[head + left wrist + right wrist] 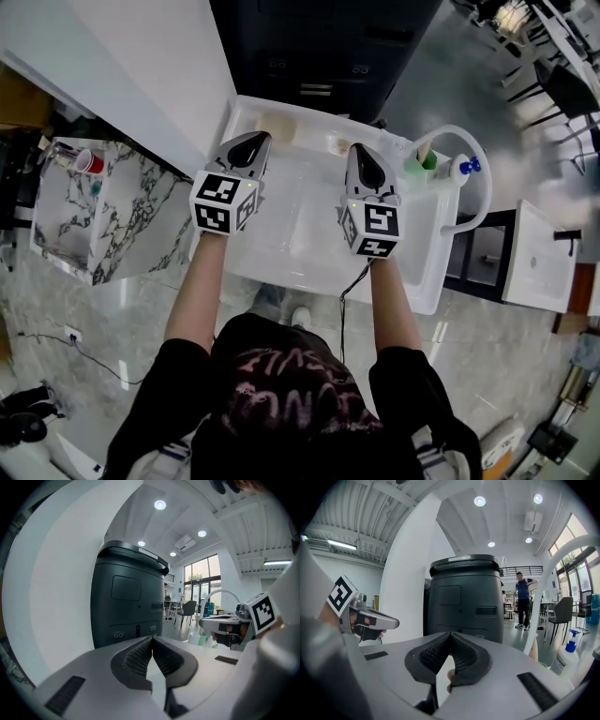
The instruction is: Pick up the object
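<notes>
I hold both grippers side by side over a white sink basin (281, 244). The left gripper (255, 141) is shut; in the left gripper view its ribbed pads (140, 656) meet at the tip with nothing between them. The right gripper (359, 150) is shut too, and its pads (461, 656) touch at the tip and hold nothing. A beige flat thing (277, 126) lies at the basin's far rim, just beyond the left gripper. I cannot tell which object the task means. Each gripper view shows the other gripper beside it (225, 623) (370, 618).
A tall dark cabinet-like machine (319, 47) stands right behind the sink. A white curved faucet (464, 141), green cups (419, 164) and a blue-topped spray bottle (466, 167) sit at the sink's right. A marble counter (103, 225) with a red cup (89, 162) is at left. A person (522, 599) stands far off.
</notes>
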Tool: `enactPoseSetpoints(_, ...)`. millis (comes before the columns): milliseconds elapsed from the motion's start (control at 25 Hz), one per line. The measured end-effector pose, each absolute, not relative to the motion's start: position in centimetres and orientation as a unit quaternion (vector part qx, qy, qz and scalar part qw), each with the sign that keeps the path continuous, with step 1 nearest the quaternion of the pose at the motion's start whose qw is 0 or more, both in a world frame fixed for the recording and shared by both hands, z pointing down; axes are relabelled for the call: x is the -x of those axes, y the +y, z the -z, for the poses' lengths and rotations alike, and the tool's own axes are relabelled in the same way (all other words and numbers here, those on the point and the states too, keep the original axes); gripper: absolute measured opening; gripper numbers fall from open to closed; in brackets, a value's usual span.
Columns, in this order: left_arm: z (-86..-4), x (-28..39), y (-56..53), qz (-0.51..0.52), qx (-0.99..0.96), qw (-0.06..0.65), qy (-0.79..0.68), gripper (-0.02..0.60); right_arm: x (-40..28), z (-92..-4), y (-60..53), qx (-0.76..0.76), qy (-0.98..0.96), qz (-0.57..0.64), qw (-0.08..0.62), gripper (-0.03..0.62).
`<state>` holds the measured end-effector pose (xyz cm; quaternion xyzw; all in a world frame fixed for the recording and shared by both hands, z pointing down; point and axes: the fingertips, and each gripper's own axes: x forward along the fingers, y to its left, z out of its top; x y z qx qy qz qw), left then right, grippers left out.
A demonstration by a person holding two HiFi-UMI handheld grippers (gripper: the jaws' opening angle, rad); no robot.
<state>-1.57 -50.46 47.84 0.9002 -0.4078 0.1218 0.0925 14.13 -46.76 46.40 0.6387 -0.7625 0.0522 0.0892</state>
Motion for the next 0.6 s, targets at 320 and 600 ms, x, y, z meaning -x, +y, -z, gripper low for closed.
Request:
enactPoseSetpoints(320,-53.1,-0.7,-53.2,-0.19,-0.9,0.097,-0.381,0.018,-14.9,-47.8,-48.0,-0.641,-0.759,-0.062,0.099,0.015)
enactPoseSetpoints(600,-58.3,-3.5,-54.9,-0.287,-0.898,0.072,-0.325,0.098,-15.6,-49.8,-49.0,-0.637,-0.759,-0.071,0.118,0.015)
